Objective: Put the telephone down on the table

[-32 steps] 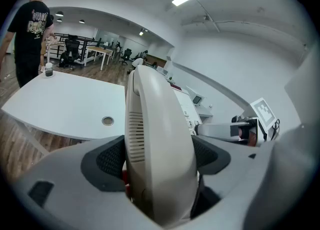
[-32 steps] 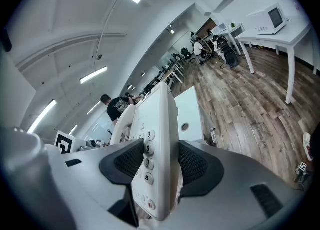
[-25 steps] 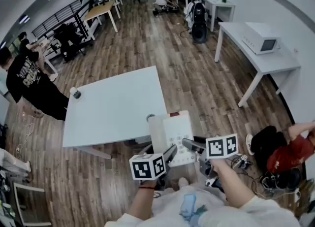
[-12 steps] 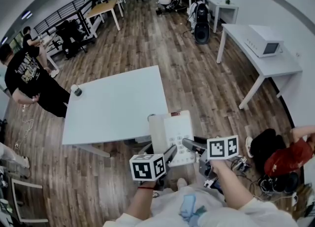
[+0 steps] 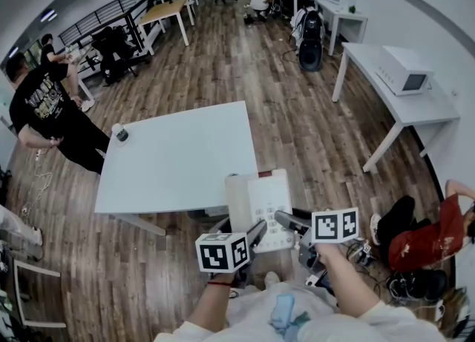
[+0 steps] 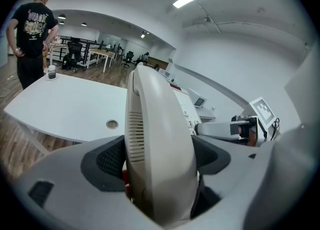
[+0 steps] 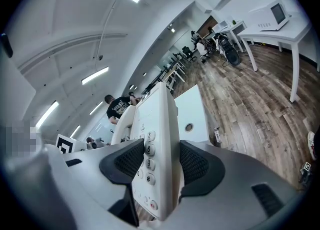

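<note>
A cream desk telephone [image 5: 260, 203] is held in the air just off the near right corner of the white table [image 5: 174, 159]. My left gripper [image 5: 256, 231] is shut on the handset side of the telephone [image 6: 157, 149], with both pads against it. My right gripper [image 5: 284, 219] is shut on the keypad edge of the telephone [image 7: 156, 159], number keys facing left. The telephone is above the floor, beside the table's edge, not resting on it.
A small dark jar [image 5: 122, 136] stands at the table's far left corner, near a person in a black shirt [image 5: 46, 114]. A cable hole [image 6: 111, 123] is in the tabletop. Another white table with a boxy device [image 5: 404, 73] stands far right. A person in red [image 5: 427, 233] sits on the floor at right.
The view has shifted slightly, so the table sits a bit lower and closer in frame. Both grippers keep the same hold on the telephone. The person in black has moved a little.
</note>
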`<state>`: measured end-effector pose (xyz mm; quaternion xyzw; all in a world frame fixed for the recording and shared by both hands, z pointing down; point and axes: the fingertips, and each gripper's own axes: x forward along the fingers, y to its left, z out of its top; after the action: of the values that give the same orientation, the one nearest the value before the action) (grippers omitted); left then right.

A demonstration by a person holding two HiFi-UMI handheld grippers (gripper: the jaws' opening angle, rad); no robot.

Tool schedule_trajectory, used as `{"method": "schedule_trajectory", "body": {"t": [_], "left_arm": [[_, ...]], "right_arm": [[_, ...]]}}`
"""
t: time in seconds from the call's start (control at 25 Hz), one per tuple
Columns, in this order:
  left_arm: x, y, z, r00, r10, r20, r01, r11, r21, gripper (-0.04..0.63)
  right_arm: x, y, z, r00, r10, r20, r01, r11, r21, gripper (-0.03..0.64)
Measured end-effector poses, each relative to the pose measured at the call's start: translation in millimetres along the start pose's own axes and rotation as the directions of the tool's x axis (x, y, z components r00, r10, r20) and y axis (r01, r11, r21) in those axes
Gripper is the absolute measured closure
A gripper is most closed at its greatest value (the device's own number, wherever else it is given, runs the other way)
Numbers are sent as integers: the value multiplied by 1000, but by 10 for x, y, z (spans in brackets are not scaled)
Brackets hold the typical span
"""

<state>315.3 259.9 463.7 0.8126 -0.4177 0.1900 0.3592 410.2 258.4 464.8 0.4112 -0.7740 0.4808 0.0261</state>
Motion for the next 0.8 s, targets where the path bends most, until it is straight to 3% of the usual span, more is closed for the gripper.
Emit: {"method": "schedule_trajectory", "body": {"t": [0.8], "left_arm": [[-224, 425, 155, 997, 72, 12, -72, 997, -30, 207]], "right_arm": [[450, 294, 20, 997, 57, -46, -57, 998, -1, 387]]}}
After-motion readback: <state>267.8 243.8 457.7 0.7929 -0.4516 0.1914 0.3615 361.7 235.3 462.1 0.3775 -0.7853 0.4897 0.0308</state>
